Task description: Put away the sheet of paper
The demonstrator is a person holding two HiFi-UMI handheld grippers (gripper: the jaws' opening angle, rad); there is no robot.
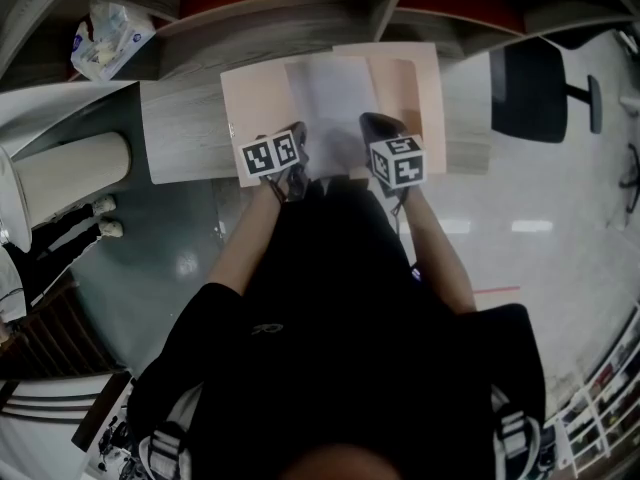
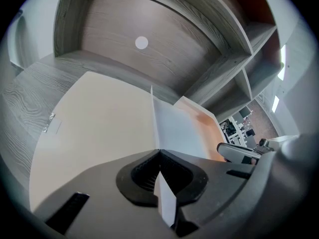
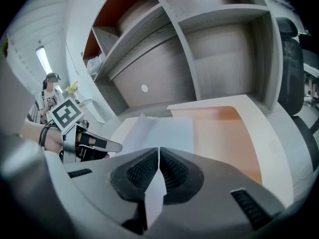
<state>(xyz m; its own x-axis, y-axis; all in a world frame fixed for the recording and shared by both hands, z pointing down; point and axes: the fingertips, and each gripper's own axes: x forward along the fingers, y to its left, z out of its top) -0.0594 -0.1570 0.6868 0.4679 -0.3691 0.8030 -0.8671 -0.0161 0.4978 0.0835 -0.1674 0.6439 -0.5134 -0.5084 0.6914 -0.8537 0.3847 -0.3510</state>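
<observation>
A white sheet of paper is held a little above an open pale folder on the grey desk. My left gripper is shut on the sheet's near left edge. My right gripper is shut on its near right edge. In the left gripper view the paper runs up from the shut jaws, between the folder's beige flap and its orange pocket side. In the right gripper view the sheet rises from the shut jaws, with the left gripper at the left.
Grey shelf cubbies stand right behind the desk. A plastic bag sits on the shelf at far left. A black office chair is at the right, a pale cylinder at the left. A person stands far off.
</observation>
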